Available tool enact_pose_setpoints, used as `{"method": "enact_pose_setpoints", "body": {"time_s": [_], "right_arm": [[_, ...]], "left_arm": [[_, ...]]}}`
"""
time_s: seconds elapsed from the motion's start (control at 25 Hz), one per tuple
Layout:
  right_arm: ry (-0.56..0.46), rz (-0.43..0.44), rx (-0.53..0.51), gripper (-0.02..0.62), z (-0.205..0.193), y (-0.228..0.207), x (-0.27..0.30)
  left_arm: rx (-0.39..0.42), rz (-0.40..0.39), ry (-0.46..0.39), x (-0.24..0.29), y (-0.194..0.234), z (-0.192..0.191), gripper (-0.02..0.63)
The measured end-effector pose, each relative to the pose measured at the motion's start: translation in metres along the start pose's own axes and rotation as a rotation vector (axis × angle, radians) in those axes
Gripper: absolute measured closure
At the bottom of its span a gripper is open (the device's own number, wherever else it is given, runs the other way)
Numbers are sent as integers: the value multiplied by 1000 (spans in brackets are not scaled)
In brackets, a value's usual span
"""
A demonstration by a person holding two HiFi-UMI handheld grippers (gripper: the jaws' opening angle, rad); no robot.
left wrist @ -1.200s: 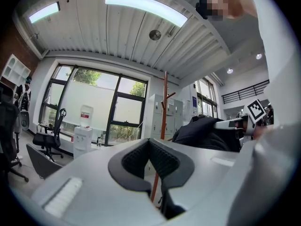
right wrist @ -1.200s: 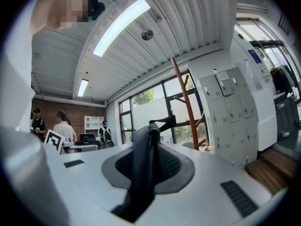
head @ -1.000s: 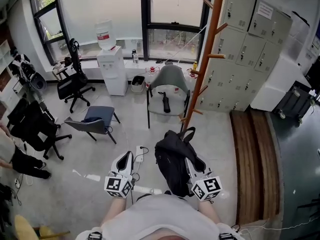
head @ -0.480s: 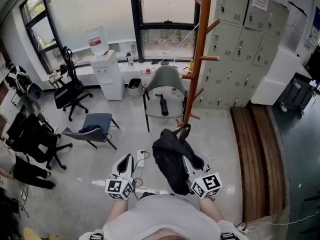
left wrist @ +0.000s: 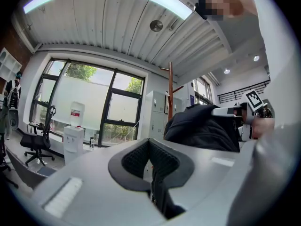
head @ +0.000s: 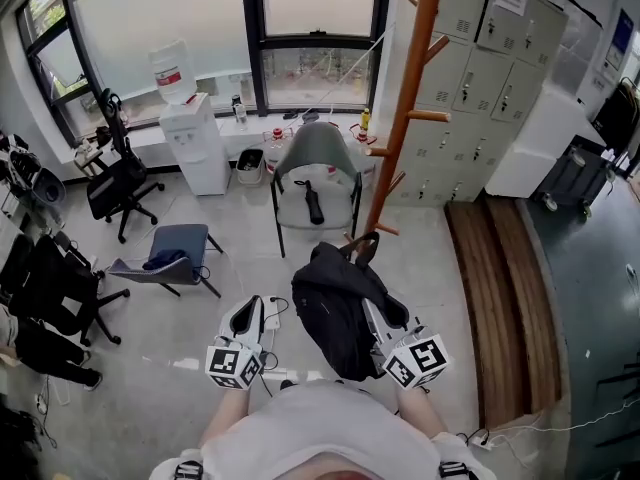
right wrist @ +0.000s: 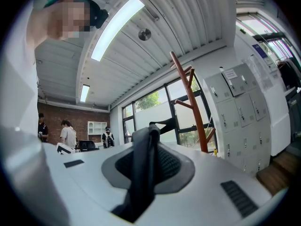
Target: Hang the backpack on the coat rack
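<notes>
Grey floor runs bare from the person to the foot of the rack, hemmed in by windows at the far wall, pale metal lockers behind the rack and a plank platform along the right. A grey shell chair stands just left of the rack's foot, and black office chairs crowd the left edge. The rack is a reddish wooden pole with short pegs slanting upward. The backpack, black soft fabric gone slack and lumpy, hangs in the air short of the rack, not touching it. The right gripper has its ribbed pads pinched on the bag's flat black strap, which rises between them. The left gripper, beside the bag, has its jaws together on nothing.
</notes>
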State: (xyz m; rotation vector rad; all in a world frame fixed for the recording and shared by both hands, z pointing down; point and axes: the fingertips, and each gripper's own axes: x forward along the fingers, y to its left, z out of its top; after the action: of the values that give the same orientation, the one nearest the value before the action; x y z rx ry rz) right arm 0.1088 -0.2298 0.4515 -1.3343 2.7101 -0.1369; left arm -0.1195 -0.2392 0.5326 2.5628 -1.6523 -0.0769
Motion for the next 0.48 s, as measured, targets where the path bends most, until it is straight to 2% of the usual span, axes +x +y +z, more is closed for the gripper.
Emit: {"method": "enact_pose_setpoints", "body": {"time_s": [0.24,0.48], "right_arm": [[-46,27,-55,526,35,11,25],[-116,21,-73,526,77,3,53]], "left_arm": [[-35,10,27,-4,21,-15,595],[-52,12,27,-5,36,-17,595]]}}
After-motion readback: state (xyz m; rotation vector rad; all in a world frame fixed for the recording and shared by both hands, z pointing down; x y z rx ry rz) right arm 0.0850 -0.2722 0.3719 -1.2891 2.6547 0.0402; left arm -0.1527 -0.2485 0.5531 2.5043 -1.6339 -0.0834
